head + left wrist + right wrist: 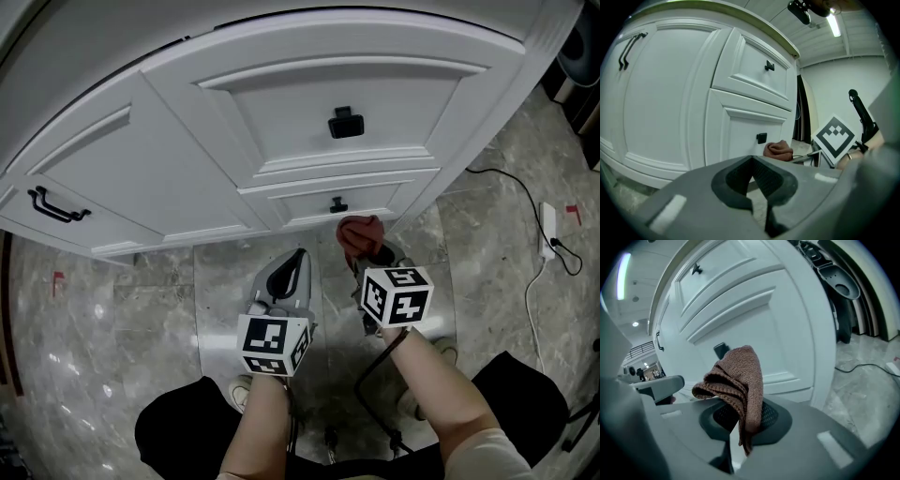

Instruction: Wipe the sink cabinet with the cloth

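Observation:
The white sink cabinet point(309, 122) curves across the top of the head view, with panelled drawers and small black knobs point(345, 123). My right gripper point(368, 255) is shut on a reddish-brown knitted cloth point(360, 234), held just below the lower drawer's knob point(337, 204). In the right gripper view the cloth point(736, 383) bunches up out of the jaws, close to the cabinet front point(754, 310). My left gripper point(292, 264) hangs to its left over the floor, shut, with nothing in it. The left gripper view shows the cloth point(778, 150) beside the knob point(761, 138).
A black bar handle point(54, 206) sits on the cabinet's left door. A white power strip point(547, 231) with a black cable lies on the grey marble floor point(141, 319) at the right. A dark object point(577, 56) stands at the far right corner.

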